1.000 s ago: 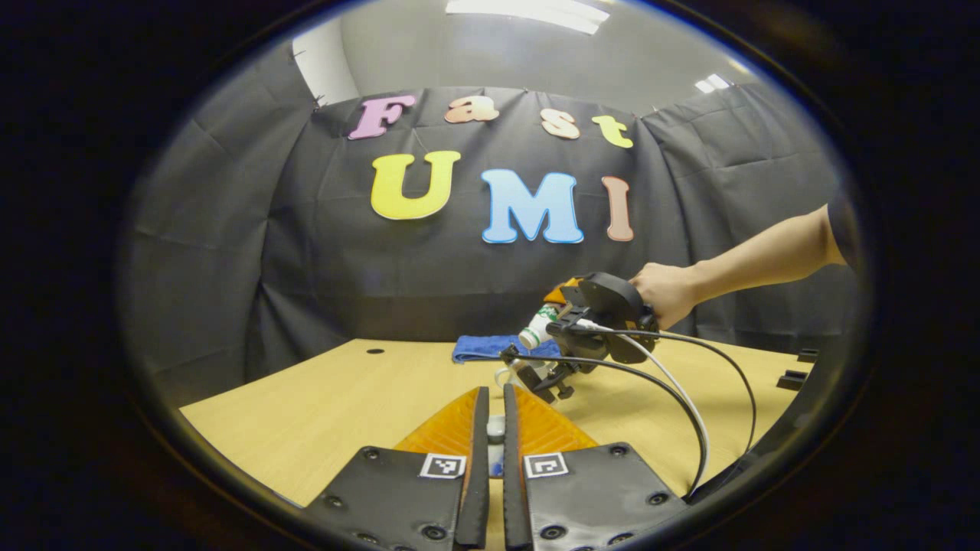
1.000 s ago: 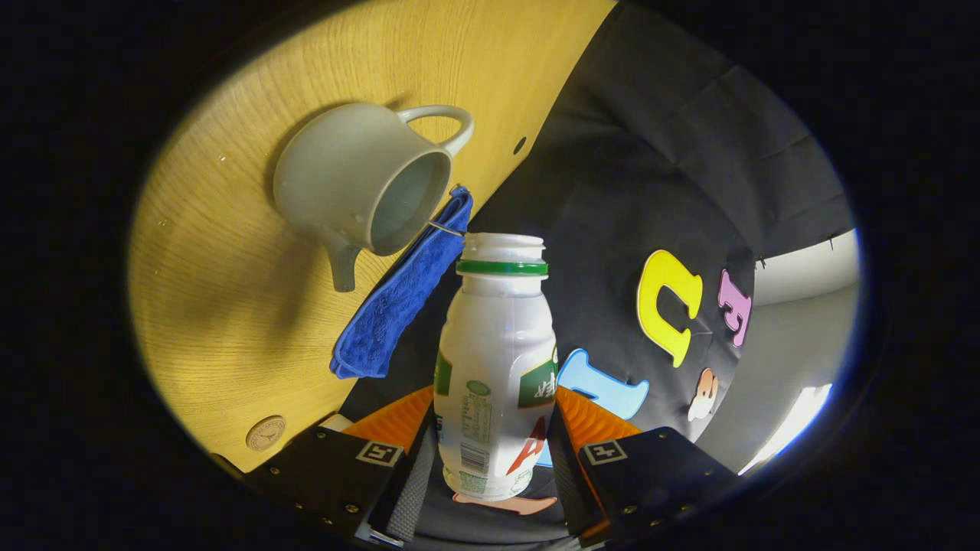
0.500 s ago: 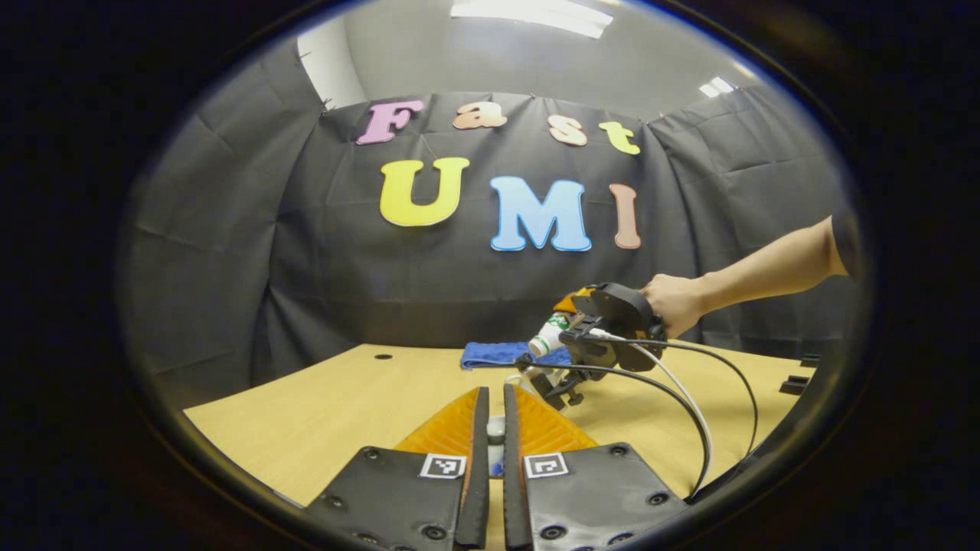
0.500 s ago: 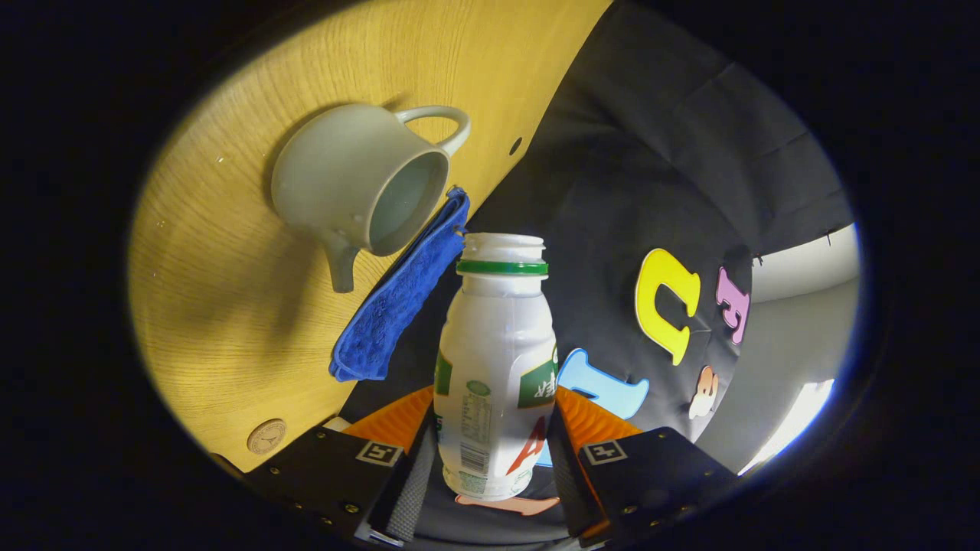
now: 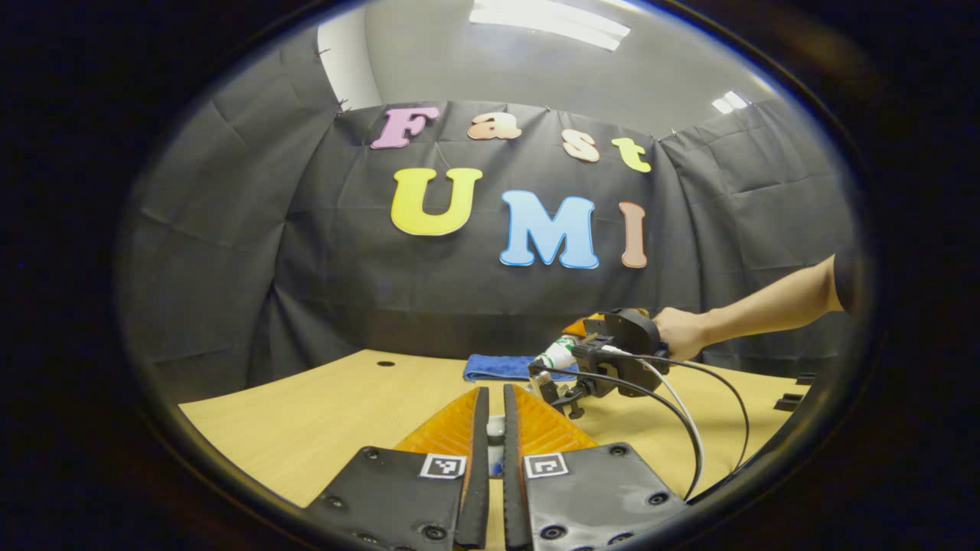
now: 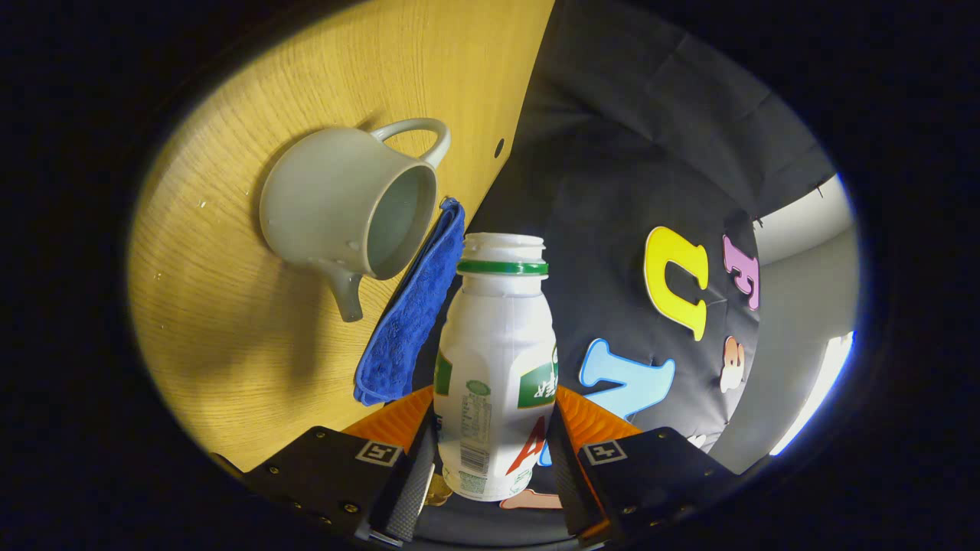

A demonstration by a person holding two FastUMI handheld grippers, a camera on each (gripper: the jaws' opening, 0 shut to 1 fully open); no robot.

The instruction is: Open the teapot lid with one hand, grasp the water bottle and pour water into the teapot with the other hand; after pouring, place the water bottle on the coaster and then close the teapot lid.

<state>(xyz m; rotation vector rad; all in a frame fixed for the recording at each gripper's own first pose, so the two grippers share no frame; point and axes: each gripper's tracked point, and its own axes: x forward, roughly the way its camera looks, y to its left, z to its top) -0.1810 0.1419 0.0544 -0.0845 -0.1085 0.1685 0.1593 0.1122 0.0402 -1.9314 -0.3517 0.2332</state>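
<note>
In the right gripper view, my right gripper (image 6: 496,398) is shut on a white water bottle (image 6: 496,360) with a green neck ring and no cap. The bottle's open mouth points past the grey teapot (image 6: 337,214), which stands lidless on the wooden table (image 6: 230,321) with its spout toward me. A tan sliver, perhaps the coaster (image 6: 438,490), peeks out beside one finger. In the left gripper view, my left gripper (image 5: 490,392) is almost closed on a small pale knob, the teapot lid (image 5: 496,430). Farther off, a hand (image 5: 677,333) holds the right gripper (image 5: 570,383) with the tilted bottle (image 5: 557,353).
A folded blue cloth (image 6: 409,314) lies just behind the teapot, near the table's far edge; it is also visible as the blue cloth (image 5: 498,367). Cables (image 5: 689,413) trail from the right gripper over the table. Small holes dot the tabletop.
The right gripper with the bottle has drawn away from the left gripper, lower and to the right. In the right gripper view the teapot has slid left and down; the coaster has moved under the finger.
</note>
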